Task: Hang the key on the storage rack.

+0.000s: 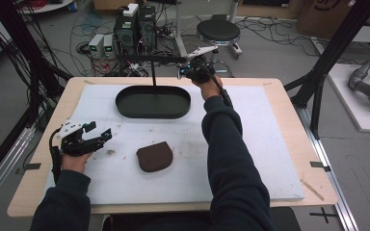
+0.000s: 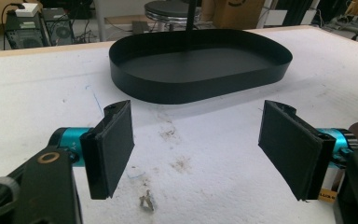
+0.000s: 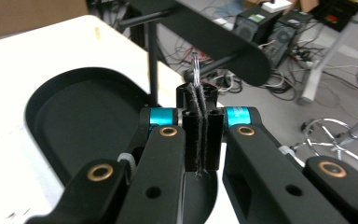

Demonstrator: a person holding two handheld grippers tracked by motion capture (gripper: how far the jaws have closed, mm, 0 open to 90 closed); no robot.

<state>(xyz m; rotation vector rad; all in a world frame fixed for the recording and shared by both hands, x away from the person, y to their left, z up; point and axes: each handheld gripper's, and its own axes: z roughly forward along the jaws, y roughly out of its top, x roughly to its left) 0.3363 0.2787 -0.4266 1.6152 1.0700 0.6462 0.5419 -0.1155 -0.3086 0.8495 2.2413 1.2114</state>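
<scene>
Pinching upright ring, right gripper.

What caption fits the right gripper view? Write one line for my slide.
Right gripper, jaws shut on a thin metal loop, raised beside the stand's crossbar above the black oval tray.

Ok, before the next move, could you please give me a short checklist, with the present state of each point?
1. Right gripper jaws shut on the thin loop: ok.
2. Thin loop already hung on the stand's crossbar: cannot tell; it is close to the bar's end.
3. Left gripper jaws open with nothing between them: ok.
4. Black oval tray has nothing lying in it: ok.
5. Brown pouch lies apart from both grippers: ok.
</scene>
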